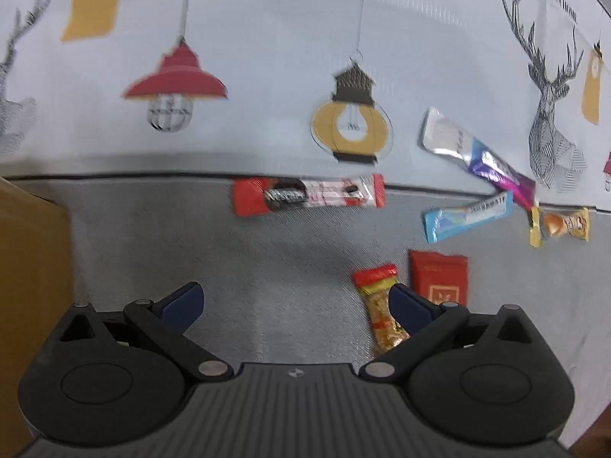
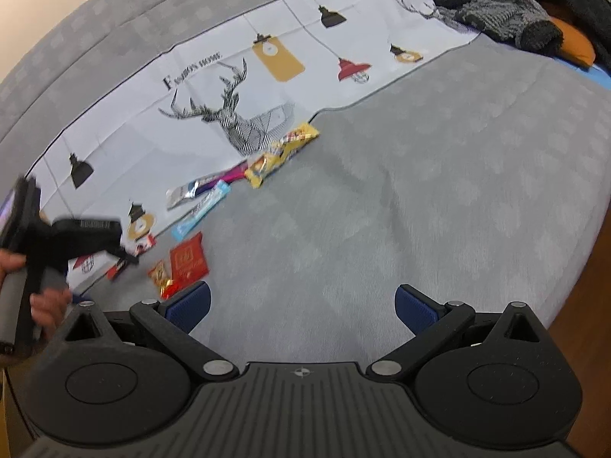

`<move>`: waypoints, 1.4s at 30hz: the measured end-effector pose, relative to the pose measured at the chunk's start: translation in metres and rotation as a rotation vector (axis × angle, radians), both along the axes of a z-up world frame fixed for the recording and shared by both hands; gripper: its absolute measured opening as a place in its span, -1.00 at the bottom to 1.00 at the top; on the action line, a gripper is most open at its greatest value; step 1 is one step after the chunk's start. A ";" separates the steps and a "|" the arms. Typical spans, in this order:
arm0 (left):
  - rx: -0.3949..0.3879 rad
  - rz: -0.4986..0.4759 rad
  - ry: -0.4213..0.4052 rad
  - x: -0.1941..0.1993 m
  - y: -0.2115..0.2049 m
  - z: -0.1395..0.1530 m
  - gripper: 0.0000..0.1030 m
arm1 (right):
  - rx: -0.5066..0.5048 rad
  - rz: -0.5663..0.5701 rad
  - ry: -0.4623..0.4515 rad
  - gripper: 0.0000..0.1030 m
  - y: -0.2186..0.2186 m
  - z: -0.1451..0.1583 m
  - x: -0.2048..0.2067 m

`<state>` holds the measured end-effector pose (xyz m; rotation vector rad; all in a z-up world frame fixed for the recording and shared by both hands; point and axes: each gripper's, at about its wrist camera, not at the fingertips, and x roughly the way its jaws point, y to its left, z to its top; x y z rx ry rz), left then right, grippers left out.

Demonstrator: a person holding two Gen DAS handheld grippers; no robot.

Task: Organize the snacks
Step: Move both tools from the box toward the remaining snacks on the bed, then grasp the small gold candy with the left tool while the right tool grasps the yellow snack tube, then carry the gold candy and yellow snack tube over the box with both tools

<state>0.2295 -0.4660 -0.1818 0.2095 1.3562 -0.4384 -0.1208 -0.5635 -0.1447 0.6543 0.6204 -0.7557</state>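
Left gripper [image 1: 296,305]: fingers spread wide, holding nothing, low centre of left wrist view, hovering over grey fabric surface [image 1: 267,259].

Gold stick [image 1: 382,313]: red-topped, gold body, long axis near vertical in frame, red end pointing up; lower part tucked behind right fingertip [image 1: 410,307], outside the gap between the fingers.

Red packet [image 1: 439,276]: flat, squarish, just right of gold stick, above the right fingertip.

Red bar [image 1: 309,194]: long axis horizontal, centre frame, well above the fingers, lying across the edge of printed cloth [image 1: 267,38].

Blue bar [image 1: 467,215]: right of centre, long axis tilted, right end higher.

Silver-purple bar [image 1: 477,154]: upper right, long axis diagonal, silver end up-left, purple end down-right, touching or overlapping blue bar's upper end.

Yellow wrapper [image 1: 559,225]: far right, twisted ends, long axis roughly horizontal.

Brown box [image 1: 30,267]: left edge of frame; partly seen.

Right gripper [image 2: 303,307]: fingers spread wide, holding nothing, low centre of right wrist view, bare grey fabric between them. Snacks in a diagonal row from lower left toward centre, all left of and above the fingers; red packet [image 2: 189,257] and gold stick [image 2: 162,278] nearest the left fingertip [image 2: 191,305]. Dark clothing [image 2: 515,7] at upper right. Hand [image 2: 46,305] at left edge, blurred.
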 end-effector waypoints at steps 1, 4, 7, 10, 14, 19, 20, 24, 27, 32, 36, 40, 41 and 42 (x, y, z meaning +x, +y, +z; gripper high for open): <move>-0.010 -0.019 0.010 -0.003 -0.003 -0.001 1.00 | -0.012 -0.002 0.001 0.98 -0.004 0.001 0.002; -0.021 -0.079 0.025 -0.015 -0.020 -0.005 1.00 | -0.055 -0.006 0.011 0.98 -0.019 0.003 0.010; 0.086 -0.087 0.004 -0.018 -0.027 -0.016 1.00 | -0.098 -0.008 0.013 0.98 -0.040 0.002 0.022; 0.119 -0.083 -0.026 -0.013 -0.012 -0.020 1.00 | -0.101 -0.021 -0.001 0.98 -0.069 -0.002 0.040; 0.122 -0.074 -0.027 -0.004 0.008 -0.017 1.00 | -0.036 -0.060 -0.056 0.99 -0.115 -0.017 0.086; 0.129 -0.114 -0.034 -0.001 0.005 -0.018 1.00 | 0.020 -0.016 -0.038 0.98 -0.151 -0.044 0.161; 0.130 -0.117 -0.037 -0.001 -0.001 -0.019 1.00 | 0.029 -0.020 -0.029 0.98 -0.156 -0.050 0.174; 0.113 -0.140 -0.055 -0.001 -0.009 -0.017 0.84 | 0.069 -0.039 0.052 0.92 -0.172 -0.079 0.209; 0.070 -0.193 -0.117 -0.017 0.001 0.012 -0.64 | -0.053 -0.025 0.086 -0.52 -0.160 -0.078 0.208; -0.030 -0.163 -0.007 -0.016 0.018 0.024 -0.65 | -0.048 -0.048 0.086 -0.58 -0.151 -0.074 0.182; -0.131 -0.138 0.001 -0.029 0.047 0.051 -0.66 | -0.063 -0.048 0.040 -0.67 -0.131 -0.054 0.153; -0.204 -0.109 -0.004 -0.044 0.074 0.084 -0.66 | -0.093 -0.026 -0.038 -0.67 -0.097 -0.024 0.124; -0.214 -0.103 -0.009 -0.047 0.078 0.091 -0.66 | -0.099 -0.022 -0.058 -0.67 -0.086 -0.016 0.117; -0.227 -0.097 -0.016 -0.053 0.087 0.100 -0.66 | -0.102 -0.017 -0.072 -0.67 -0.076 -0.008 0.110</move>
